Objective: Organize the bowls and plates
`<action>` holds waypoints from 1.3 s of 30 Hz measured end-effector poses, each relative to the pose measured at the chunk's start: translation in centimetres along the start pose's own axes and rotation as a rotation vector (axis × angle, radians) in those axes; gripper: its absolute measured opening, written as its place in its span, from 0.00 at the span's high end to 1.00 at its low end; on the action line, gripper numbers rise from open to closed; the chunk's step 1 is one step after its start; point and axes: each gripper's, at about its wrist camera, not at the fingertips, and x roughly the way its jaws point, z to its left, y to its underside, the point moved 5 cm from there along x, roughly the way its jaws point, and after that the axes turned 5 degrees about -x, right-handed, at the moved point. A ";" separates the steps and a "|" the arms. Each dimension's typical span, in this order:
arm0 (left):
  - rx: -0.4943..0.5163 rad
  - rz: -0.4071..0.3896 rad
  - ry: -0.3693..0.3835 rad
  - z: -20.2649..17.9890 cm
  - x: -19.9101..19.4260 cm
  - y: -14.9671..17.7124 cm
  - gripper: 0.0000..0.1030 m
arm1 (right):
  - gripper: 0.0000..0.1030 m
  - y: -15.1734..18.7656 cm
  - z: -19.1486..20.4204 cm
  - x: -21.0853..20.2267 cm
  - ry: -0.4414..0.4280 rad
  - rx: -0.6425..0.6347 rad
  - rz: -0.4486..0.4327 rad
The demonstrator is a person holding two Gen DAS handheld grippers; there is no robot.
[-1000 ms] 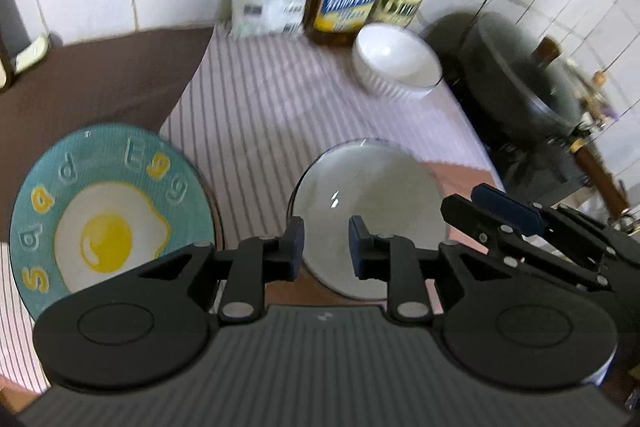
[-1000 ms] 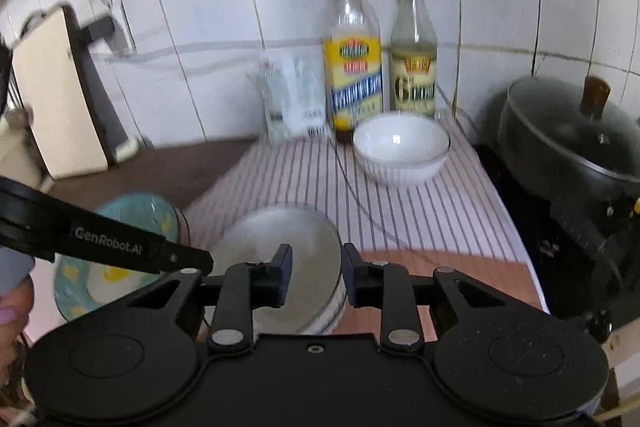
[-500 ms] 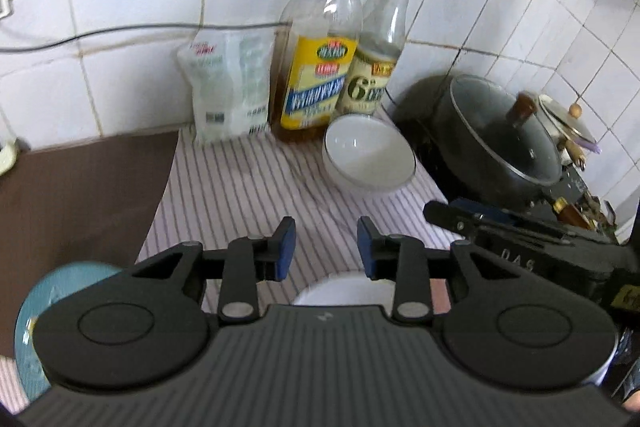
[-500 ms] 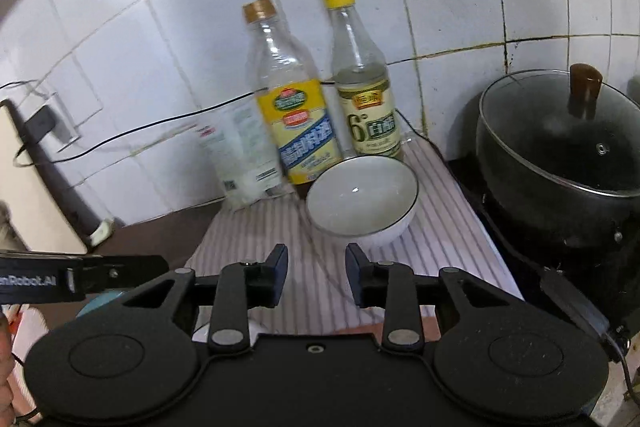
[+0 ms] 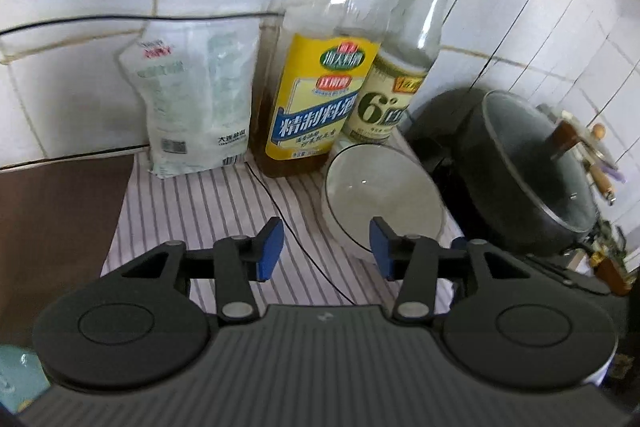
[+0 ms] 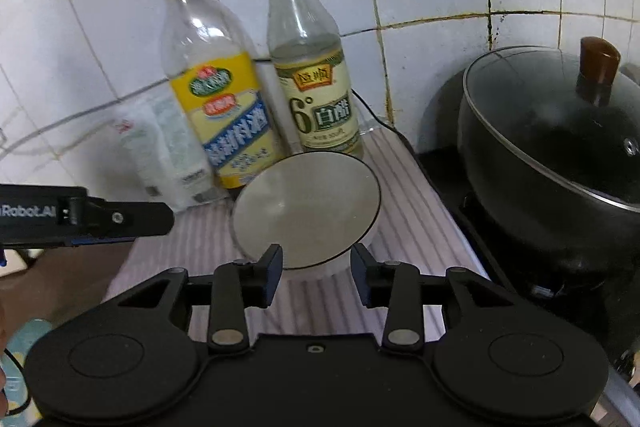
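Note:
A white bowl (image 5: 380,187) stands on the striped cloth (image 5: 192,211) in front of two bottles; it also shows in the right wrist view (image 6: 306,211). My left gripper (image 5: 326,247) is open and empty, its right finger just in front of the bowl's near rim. My right gripper (image 6: 316,269) is open and empty, its fingertips at the bowl's near rim, one on each side. The left gripper's body (image 6: 84,215) shows at the left of the right wrist view. A sliver of the teal egg plate (image 5: 16,375) shows at the bottom left. The other plates are out of view.
A yellow-labelled bottle (image 5: 320,99) and a vinegar bottle (image 5: 400,79) stand against the tiled wall behind the bowl, with a white bag (image 5: 196,107) to their left. A black lidded pot (image 6: 560,155) sits on the stove at right. A thin black cable (image 5: 304,251) crosses the cloth.
Both grippers have moved forward and tilted up, from over the plates toward the white bowl and bottles. The left jaws have opened wider. The plates have dropped out of view.

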 end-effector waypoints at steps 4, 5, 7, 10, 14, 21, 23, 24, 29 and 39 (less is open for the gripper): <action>0.007 0.049 0.008 0.4 2.9 0.0 0.51 | 0.58 -0.1 -0.6 1.9 0.022 0.004 0.021; 0.006 0.056 0.012 0.4 3.5 0.0 0.51 | 0.57 -0.1 -0.6 2.2 0.030 -0.001 0.025; -0.006 0.070 0.022 0.7 4.8 0.0 0.51 | 0.57 -0.1 -0.8 2.9 0.036 -0.012 0.036; -0.041 0.102 0.037 1.2 6.5 -0.1 0.51 | 0.56 -0.2 -1.2 3.6 0.042 -0.005 0.045; -0.021 0.133 0.047 1.0 8.0 0.1 0.56 | 0.56 -0.2 -1.5 4.5 0.049 -0.007 0.058; -0.007 0.155 0.093 0.1 8.0 0.5 0.83 | 0.59 0.0 -1.3 5.3 0.038 -0.002 0.079; -0.003 0.153 0.093 0.1 7.9 0.7 0.83 | 0.62 0.1 -1.4 5.3 0.041 0.005 0.082; 0.000 0.153 0.092 0.1 7.9 0.7 0.83 | 0.64 0.1 -1.4 5.3 0.041 0.009 0.083; -0.004 0.160 0.074 0.1 7.9 0.7 0.85 | 0.73 0.1 -1.7 4.9 0.038 0.044 0.088; 0.003 0.142 0.055 -0.3 4.3 0.2 0.87 | 0.78 0.0 -1.3 2.6 0.008 0.118 0.088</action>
